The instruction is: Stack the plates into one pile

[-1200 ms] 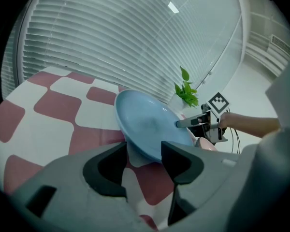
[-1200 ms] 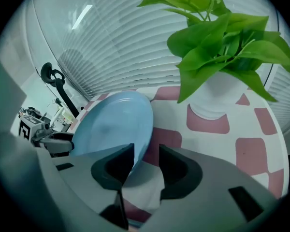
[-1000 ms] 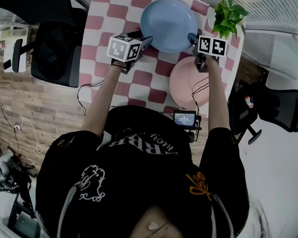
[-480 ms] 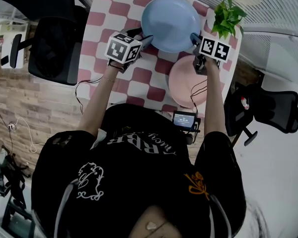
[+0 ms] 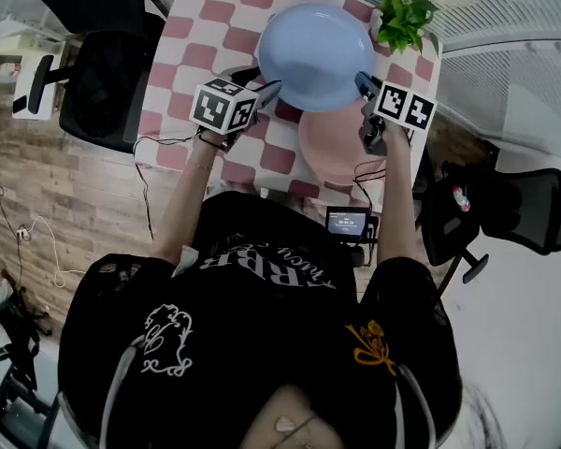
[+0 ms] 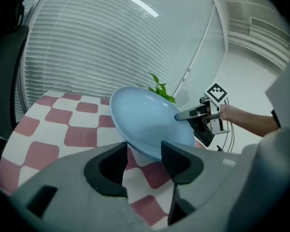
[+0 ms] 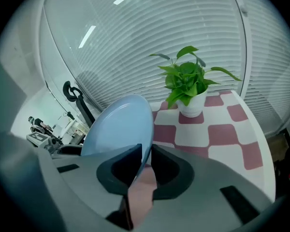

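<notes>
Two plates are seen on the checked tabletop [image 5: 220, 36]. A blue plate [image 5: 316, 52] sits in the upper middle of the head view and a pink plate [image 5: 332, 148] just below it, toward the frame centre. The blue plate is held by its rim on two sides. The left gripper [image 5: 266, 90] is pinched on the rim at the plate's left edge. The right gripper [image 5: 363, 82] has the opposite rim between its narrow jaws, which are closing on it, with the pads apparently already pressed to the edge. In both gripper views the blue plate is tilted and looks to be raised off the cloth. In the head view its lower edge already overlaps the upper part of the pink plate, though it is not yet centred. A potted plant [image 5: 404, 21] stands near the upper right of the blue plate. The pile is judged not yet made — the lift appears done. Still left are shifting the blue plate over the pink one, lowering it flat and letting go.
</notes>
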Motion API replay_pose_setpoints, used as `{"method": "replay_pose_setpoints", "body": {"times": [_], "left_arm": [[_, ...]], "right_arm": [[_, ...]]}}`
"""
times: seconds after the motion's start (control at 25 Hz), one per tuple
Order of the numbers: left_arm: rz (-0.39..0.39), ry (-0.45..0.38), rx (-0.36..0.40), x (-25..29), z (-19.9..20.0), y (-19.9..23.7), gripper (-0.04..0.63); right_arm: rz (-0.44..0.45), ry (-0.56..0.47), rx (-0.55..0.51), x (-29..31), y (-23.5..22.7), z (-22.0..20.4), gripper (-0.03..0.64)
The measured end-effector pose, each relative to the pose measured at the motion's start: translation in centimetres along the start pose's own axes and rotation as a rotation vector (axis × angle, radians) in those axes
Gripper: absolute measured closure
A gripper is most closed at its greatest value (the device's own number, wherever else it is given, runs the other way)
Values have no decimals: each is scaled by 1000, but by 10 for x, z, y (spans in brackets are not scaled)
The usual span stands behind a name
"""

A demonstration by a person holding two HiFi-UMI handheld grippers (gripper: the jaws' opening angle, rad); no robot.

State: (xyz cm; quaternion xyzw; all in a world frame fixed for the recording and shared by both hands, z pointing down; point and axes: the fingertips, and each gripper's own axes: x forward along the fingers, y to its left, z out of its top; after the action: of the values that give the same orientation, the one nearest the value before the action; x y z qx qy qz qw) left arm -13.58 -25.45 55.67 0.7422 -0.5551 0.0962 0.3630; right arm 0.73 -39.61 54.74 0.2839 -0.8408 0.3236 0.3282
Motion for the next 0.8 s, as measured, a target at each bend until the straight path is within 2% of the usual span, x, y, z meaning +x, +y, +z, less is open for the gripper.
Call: {"method": "replay_pose_setpoints", "body": {"times": [0.2,0.44,0.6,0.8], "left_arm": [[-13,10,0,-3,-23,-54,376],[-15,64,20,5,-61,-115,376],[-22,94,25,15,-81,-144,376],[-20,124,-12,21,-109,-169,376]], "right_arm": [[15,-4,30,-46,-20,-35,555],[0,-1,85,-92,-55,-93,557],[-14,9,117,-112,-78,-123,557],[-13,41,138,-126,-95,-156,557]]}}
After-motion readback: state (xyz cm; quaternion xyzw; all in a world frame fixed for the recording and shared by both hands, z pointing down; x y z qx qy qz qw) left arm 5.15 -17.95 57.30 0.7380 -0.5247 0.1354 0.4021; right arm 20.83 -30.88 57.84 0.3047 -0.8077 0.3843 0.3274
